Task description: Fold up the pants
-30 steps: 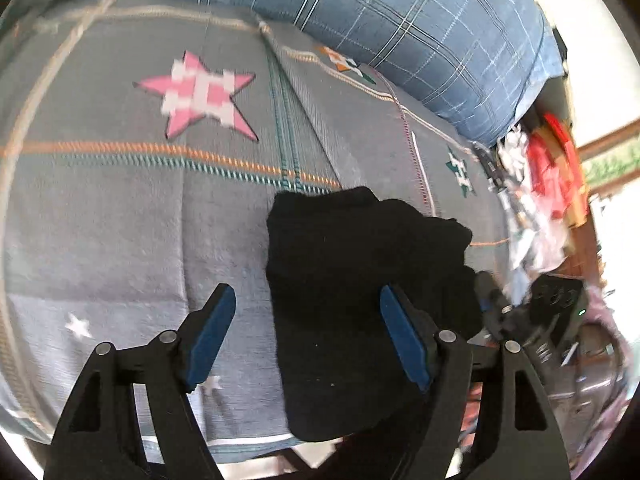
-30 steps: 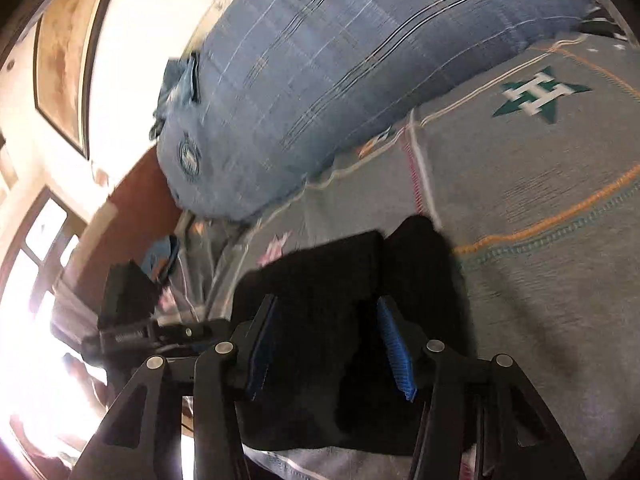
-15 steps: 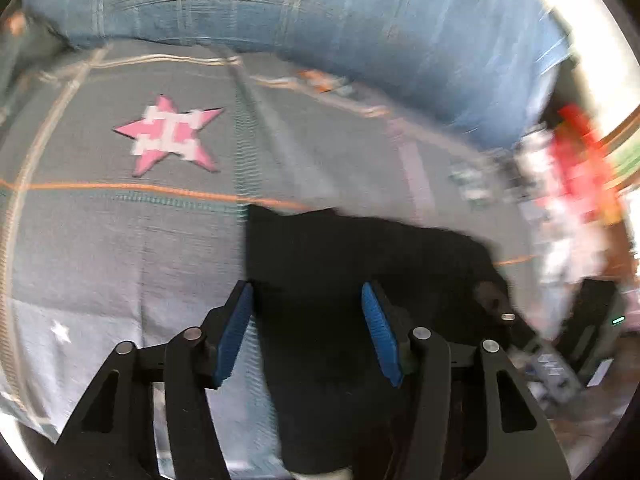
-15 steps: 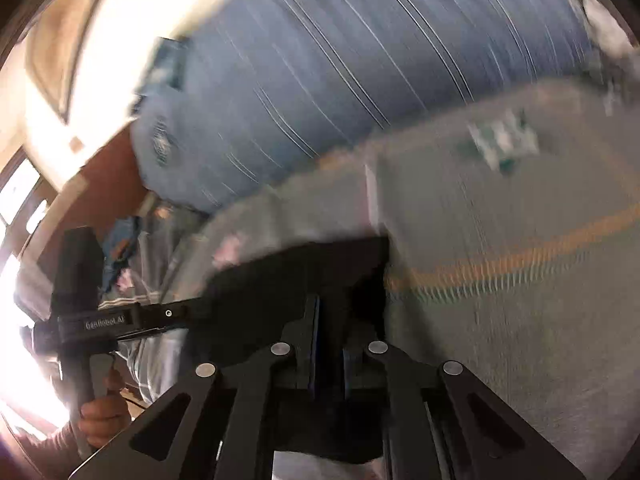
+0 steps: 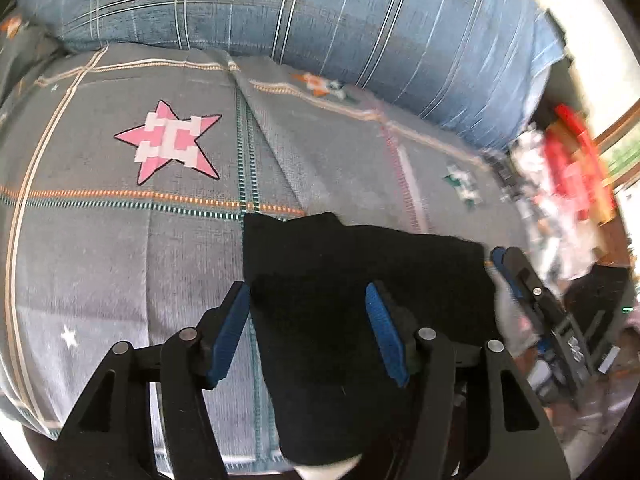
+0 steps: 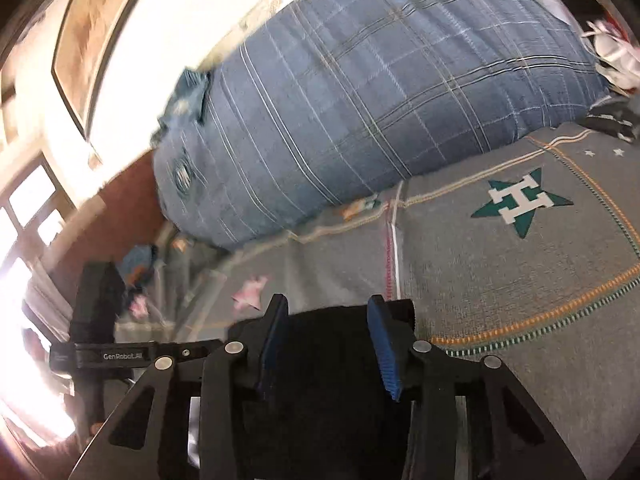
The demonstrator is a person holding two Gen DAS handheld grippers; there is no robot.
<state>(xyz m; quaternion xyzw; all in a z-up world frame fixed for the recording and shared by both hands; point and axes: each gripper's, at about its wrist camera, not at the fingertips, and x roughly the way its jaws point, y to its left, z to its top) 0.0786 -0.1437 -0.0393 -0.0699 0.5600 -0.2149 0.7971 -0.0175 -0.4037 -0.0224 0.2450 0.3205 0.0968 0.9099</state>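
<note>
The black pants [image 5: 340,300] lie folded into a thick block near the front edge of the grey bedspread [image 5: 120,240]. My left gripper [image 5: 308,320] is open and hovers over the block's near left part, holding nothing. The right gripper's fingers [image 5: 516,276] show at the block's right edge in the left wrist view. In the right wrist view the pants [image 6: 328,360] lie under my right gripper [image 6: 328,340], which is open and empty. The left gripper's body [image 6: 104,356] shows at the left there.
A big blue plaid bolster [image 5: 320,20] lies along the back of the bed, also in the right wrist view [image 6: 360,100]. A pink star [image 5: 172,140] and a green star [image 6: 520,200] mark the bedspread. Red and white clutter [image 5: 568,184] stands beyond the bed's right side.
My right gripper was shut on the pants half a second ago and has opened and let go. My left gripper has stayed open over the block, its jaws narrower than a second ago.
</note>
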